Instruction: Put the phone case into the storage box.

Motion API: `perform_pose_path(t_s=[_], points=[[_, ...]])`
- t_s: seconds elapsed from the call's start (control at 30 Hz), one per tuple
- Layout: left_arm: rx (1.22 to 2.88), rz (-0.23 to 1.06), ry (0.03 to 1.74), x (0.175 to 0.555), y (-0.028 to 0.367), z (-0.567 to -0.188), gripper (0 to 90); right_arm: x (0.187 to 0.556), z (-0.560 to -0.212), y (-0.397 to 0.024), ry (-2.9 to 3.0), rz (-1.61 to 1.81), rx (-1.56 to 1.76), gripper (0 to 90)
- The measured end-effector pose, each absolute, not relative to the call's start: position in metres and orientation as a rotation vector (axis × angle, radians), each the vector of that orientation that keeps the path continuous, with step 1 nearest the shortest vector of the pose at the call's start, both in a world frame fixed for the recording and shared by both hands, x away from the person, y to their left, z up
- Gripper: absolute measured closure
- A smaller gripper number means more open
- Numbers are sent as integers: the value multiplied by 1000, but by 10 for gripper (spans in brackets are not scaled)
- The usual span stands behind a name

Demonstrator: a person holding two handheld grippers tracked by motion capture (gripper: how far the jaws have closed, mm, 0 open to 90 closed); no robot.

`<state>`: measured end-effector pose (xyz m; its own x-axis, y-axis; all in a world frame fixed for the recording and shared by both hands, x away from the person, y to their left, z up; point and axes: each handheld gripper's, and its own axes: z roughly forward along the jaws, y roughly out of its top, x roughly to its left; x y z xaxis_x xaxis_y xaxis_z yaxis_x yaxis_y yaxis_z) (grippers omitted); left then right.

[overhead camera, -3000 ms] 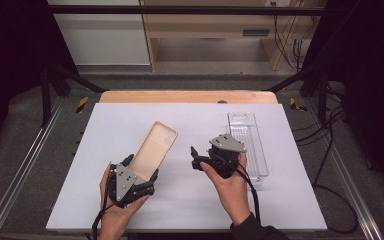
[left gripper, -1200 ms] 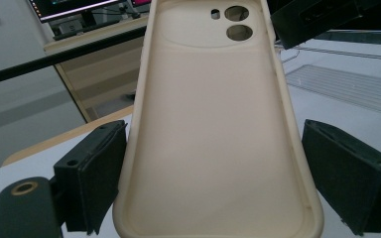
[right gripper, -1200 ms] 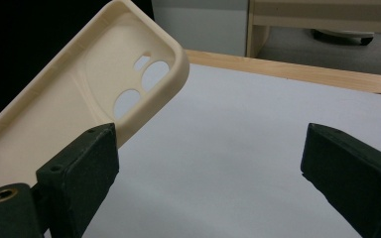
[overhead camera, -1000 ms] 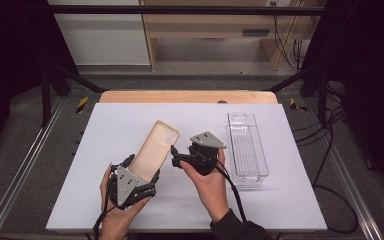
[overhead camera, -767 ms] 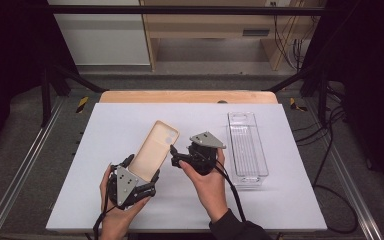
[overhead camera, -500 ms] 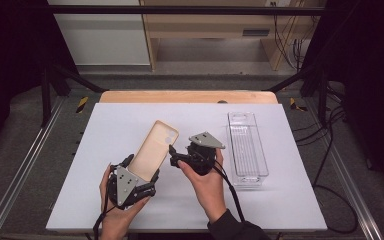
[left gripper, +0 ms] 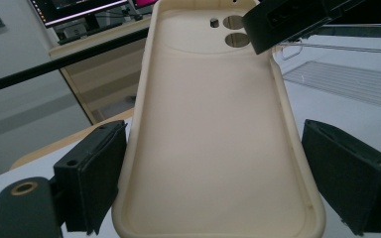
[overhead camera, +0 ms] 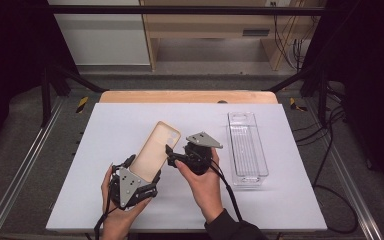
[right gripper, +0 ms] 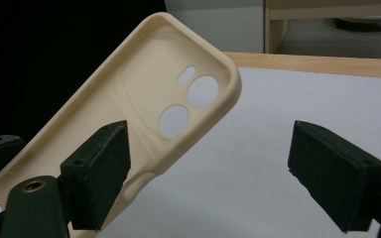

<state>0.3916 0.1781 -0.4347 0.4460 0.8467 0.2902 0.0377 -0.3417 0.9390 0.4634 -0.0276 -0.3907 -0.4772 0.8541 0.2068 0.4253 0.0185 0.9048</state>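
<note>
Left gripper: in your near left hand, jaws clamped across the lower end of the phone case.
Phone case: cream, tilted up off the white table, camera holes at its far end.
Right gripper: just right of the case, your jaws have just been closing, apart, one beside the case's edge.
Clear tray: far right, lying on the table.

A white table bears a clear tray.
</note>
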Motion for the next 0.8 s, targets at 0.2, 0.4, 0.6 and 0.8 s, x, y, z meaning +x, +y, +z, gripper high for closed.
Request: perform_pose_path(t_s=[0.2,0.4,0.6,0.8], points=[[1720,1027,761,391,176,-435,120,464,-390,-26,1910,1458,1305,187],[1718,1026,760,391,176,-435,120,464,-389,-25,1915,1461,1303,194],[1721,1023,758,391,175,-435,119,464,-389,-24,1919,1471,1299,220],[1724,1013,763,389,174,-435,119,465,-388,-24,1923,1476,1300,246]])
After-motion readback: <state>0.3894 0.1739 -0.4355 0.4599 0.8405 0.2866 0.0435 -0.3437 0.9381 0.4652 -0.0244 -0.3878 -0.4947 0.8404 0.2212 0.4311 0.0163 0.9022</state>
